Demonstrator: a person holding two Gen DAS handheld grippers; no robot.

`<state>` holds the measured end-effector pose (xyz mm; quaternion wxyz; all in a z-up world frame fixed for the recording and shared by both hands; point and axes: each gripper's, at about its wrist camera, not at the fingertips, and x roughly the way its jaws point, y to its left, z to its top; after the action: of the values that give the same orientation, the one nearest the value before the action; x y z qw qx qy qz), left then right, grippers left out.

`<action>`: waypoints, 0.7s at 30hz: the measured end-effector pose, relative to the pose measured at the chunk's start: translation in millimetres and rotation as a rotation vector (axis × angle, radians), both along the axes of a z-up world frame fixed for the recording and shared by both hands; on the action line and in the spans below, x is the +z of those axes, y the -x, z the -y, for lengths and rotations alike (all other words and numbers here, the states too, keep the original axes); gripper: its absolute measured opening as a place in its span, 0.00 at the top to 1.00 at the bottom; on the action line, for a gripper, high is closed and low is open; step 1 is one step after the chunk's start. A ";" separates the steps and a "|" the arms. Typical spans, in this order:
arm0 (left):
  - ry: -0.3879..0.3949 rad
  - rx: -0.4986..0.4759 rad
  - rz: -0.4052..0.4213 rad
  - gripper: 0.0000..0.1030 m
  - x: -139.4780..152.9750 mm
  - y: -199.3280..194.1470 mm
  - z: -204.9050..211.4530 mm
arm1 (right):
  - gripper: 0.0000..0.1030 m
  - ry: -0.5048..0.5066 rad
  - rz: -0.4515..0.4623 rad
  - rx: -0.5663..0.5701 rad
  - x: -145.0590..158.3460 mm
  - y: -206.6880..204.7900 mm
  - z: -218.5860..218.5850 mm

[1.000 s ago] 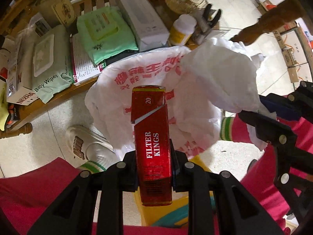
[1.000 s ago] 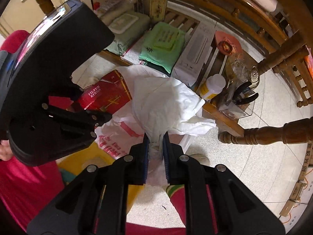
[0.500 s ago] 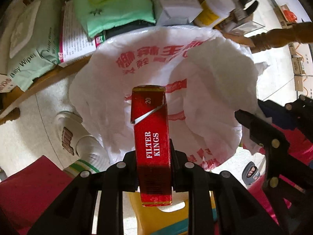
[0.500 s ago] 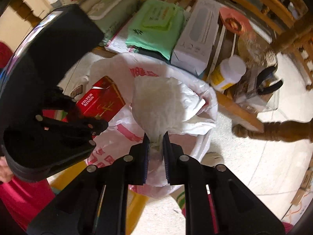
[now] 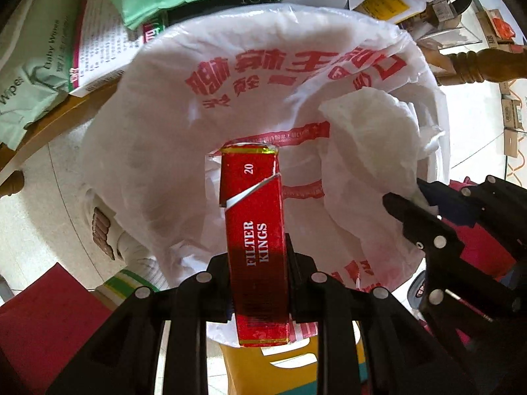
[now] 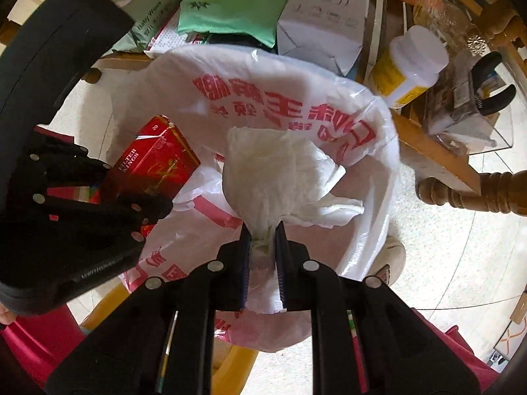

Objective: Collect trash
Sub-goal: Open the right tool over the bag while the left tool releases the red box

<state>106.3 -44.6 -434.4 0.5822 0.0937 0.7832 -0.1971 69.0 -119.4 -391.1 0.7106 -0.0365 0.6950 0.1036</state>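
My left gripper (image 5: 257, 253) is shut on a red "FILTER KINGS" cigarette box (image 5: 253, 217) and holds it upright over the open mouth of a white plastic bag with red print (image 5: 164, 131). My right gripper (image 6: 262, 233) is shut on a crumpled white tissue (image 6: 273, 171) and holds it over the same bag (image 6: 296, 98). The tissue (image 5: 369, 144) and the right gripper (image 5: 405, 207) show at the right of the left wrist view. The box (image 6: 154, 164) and the left gripper (image 6: 138, 204) show at the left of the right wrist view.
A low wooden shelf (image 6: 425, 141) beyond the bag carries wipes packs (image 6: 230, 6), a white carton (image 6: 326, 16), a yellow-labelled bottle (image 6: 411, 62) and pliers (image 6: 490, 82). A turned wooden leg (image 6: 477, 191) stands to the right. A yellow stool (image 5: 290, 362) and slippered feet (image 5: 105, 227) lie below.
Both grippers have moved forward and down toward the bag's mouth, which now fills both views. The box and the tissue stay gripped.
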 end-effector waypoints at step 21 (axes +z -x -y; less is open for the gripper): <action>-0.045 -0.016 0.050 0.53 13.8 -4.8 13.1 | 0.63 -0.014 -0.002 -0.022 -2.3 -4.9 4.2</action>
<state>111.0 -57.7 -420.7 0.5978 0.1180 0.7718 -0.1815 73.9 -123.6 -393.4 0.7114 -0.0239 0.6952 0.1007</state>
